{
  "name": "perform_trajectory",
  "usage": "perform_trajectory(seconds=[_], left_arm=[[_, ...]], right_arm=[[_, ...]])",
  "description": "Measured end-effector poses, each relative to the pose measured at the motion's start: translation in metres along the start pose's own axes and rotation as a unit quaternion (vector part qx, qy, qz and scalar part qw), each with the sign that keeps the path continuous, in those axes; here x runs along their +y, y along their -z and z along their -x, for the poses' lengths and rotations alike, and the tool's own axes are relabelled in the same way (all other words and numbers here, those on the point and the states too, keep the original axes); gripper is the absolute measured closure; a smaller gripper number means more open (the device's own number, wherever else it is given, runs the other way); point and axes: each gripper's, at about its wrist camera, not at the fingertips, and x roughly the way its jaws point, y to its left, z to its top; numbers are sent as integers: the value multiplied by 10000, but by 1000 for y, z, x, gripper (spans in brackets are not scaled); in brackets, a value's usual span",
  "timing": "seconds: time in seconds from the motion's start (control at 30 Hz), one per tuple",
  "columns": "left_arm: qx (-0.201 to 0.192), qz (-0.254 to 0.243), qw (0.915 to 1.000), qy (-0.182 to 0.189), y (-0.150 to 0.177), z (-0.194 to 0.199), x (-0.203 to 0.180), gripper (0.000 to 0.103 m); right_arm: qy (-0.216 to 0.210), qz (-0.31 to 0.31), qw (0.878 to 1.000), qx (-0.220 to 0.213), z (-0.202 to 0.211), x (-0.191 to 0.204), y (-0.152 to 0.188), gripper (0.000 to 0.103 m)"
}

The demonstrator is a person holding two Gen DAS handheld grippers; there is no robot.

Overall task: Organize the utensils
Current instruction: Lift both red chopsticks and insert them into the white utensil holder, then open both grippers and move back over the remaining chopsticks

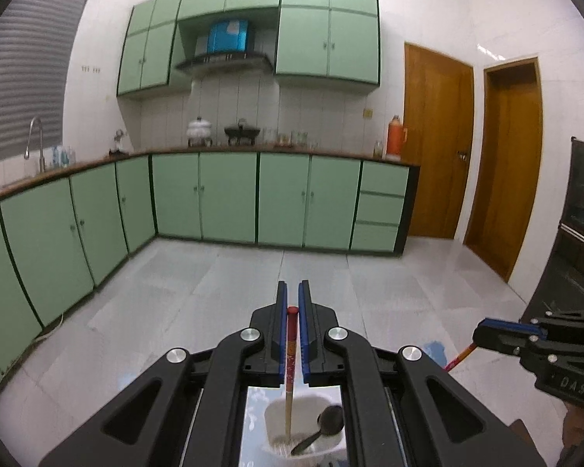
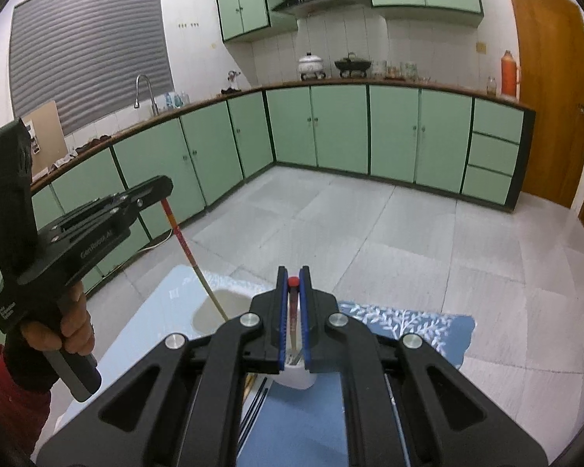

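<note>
Evidently each gripper is carrying one chopstick, red cap up, so the pair can be dropped tip-first into the holder.

- Left gripper point(image 1: 292, 327): jaws nearly closed, pinched on a chopstick point(image 1: 291, 354) just below its red cap. It is held upright, its lower end already inside the white holder point(image 1: 276, 412), where a dark spoon point(image 1: 323, 426) also leans (bowl up, against the rim).
- Right gripper point(image 2: 293, 303): jaws likewise almost shut, clamped on a second chopstick point(image 2: 292, 311) near its cap. Its tip is seen to descend toward a white cup point(image 2: 295, 377) directly below; whether this is inside cannot be told.
- Holder and cup rest on a blue mat point(image 2: 408, 323) on the counter; thin dark sticks point(image 2: 255, 401) lie beside the cup.
</note>
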Motion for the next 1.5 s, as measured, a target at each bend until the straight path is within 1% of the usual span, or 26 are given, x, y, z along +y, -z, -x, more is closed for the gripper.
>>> perform_trajectory(seconds=[0.13, 0.17, 0.2, 0.23, 0.3, 0.33, 0.4, 0.43, 0.47, 0.5, 0.53, 0.57, 0.6, 0.63, 0.67, 0.7, 0.73, 0.8, 0.9, 1.03, 1.2, 1.23, 1.33, 1.43, 1.5], left_arm=[[118, 0, 9999, -20, 6, -1, 4, 97], [132, 0, 9999, -29, 7, 0, 5, 95], [149, 3, 9999, -29, 6, 1, 6, 90], [156, 14, 9999, -33, 6, 2, 7, 88], [132, 53, 9999, -32, 5, 10, 9, 78], [116, 58, 9999, -35, 5, 12, 9, 75], [50, 49, 9999, -71, 3, 23, 11, 66], [29, 46, 9999, -89, 1, 26, 12, 64], [-1, 54, 9999, -109, 1, 32, 13, 60], [-24, 72, 9999, -111, 1, 38, 13, 56], [-44, 95, 9999, -116, 1, 43, 15, 54], [-70, 117, 9998, -129, 2, 49, 16, 50], [-94, 124, 9998, -142, 4, 57, 16, 45], [-117, 127, 9997, -159, 6, 64, 16, 42], [-132, 122, 9997, -176, 9, 70, 16, 37], [-145, 117, 9996, -191, 14, 76, 16, 33], [-142, 121, 9996, -191, 17, 81, 15, 31], [-74, 155, 9997, -161, 33, 94, 14, 24], [38, 184, 9997, -169, 56, 107, 14, 19], [226, 132, 9993, -253, 94, 121, 13, 18], [686, -18, 9971, -323, 149, 128, 13, 18], [808, -57, 9962, -332, 162, 130, 13, 18], [1088, -58, 9935, -340, 188, 131, 8, 18], [1334, -23, 9903, -401, 216, 132, 7, 18], [1468, 43, 9884, -394, 231, 134, 6, 18]], right_arm=[[-10, -3, 9999, 105, -5, 3, 4, 97], [1, 0, 9999, 135, -6, 3, 4, 97], [19, -11, 9999, 137, -5, 4, 5, 95], [29, -18, 9999, 148, -5, 4, 6, 92], [64, -58, 9999, 87, 2, 3, 7, 87], [79, -84, 9999, 56, 6, 0, 9, 83], [128, -163, 9998, -54, 15, -5, 9, 76], [170, -204, 9996, -119, 21, -7, 10, 70], [215, -238, 9993, -185, 26, -8, 11, 62], [261, -268, 9990, -258, 31, -9, 13, 57], [334, -307, 9984, -350, 39, -9, 16, 47], [384, -341, 9978, -424, 44, -10, 19, 41], [434, -381, 9970, -519, 51, -10, 23, 32], [480, -424, 9961, -602, 57, -11, 27, 24], [524, -469, 9952, -687, 63, -10, 33, 19], [560, -507, 9943, -755, 69, -10, 40, 16], [581, -544, 9936, -805, 73, -8, 47, 13], [583, -626, 9929, -827, 79, -7, 62, 12], [598, -744, 9922, -798, 82, -3, 87, 9], [703, -814, 9918, -691, 82, 5, 125, 9], [911, -753, 9923, -360, 71, 20, 181, 9], [904, -783, 9924, -296, 69, 23, 188, 9], [910, -860, 9921, -76, 61, 31, 217, 9], [954, -767, 9924, 101, 52, 46, 245, 9], [891, -678, 9934, 232, 49, 57, 260, 10]])
